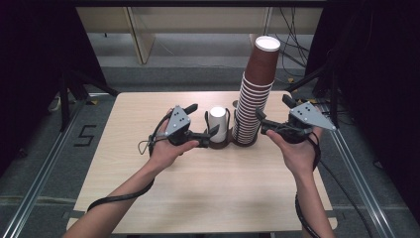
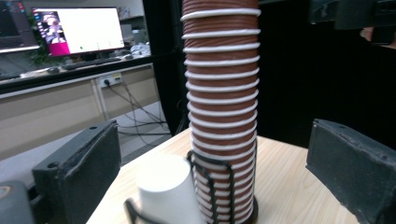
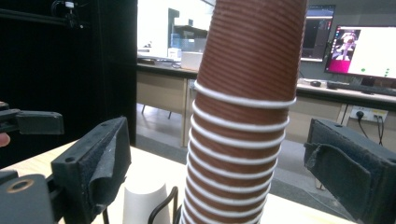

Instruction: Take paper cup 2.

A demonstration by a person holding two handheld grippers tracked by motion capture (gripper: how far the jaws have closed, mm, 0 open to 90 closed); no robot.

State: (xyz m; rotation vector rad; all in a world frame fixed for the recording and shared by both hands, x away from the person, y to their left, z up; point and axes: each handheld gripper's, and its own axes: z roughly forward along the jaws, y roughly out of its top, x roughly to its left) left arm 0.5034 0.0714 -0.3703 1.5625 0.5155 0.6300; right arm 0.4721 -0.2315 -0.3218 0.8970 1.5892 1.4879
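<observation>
A tall stack of brown ribbed paper cups (image 1: 254, 96) stands upside down in a black wire holder (image 1: 224, 143) at the middle of the wooden table (image 1: 208, 188). A single white cup (image 1: 217, 121) sits in the holder's left ring. My left gripper (image 1: 203, 120) is open just left of the white cup, one jaw near its front side. My right gripper (image 1: 273, 108) is open just right of the stack's lower part. In the left gripper view the white cup (image 2: 166, 191) and the stack (image 2: 222, 116) rise between the wide jaws. In the right gripper view the stack (image 3: 243, 116) stands between the jaws.
Dark curtains hang on both sides of the table, and floor rails (image 1: 44, 163) run along it. Cables lie on the floor behind. Desks with a lit monitor (image 2: 77, 29) show in the background. The table's front half is bare wood.
</observation>
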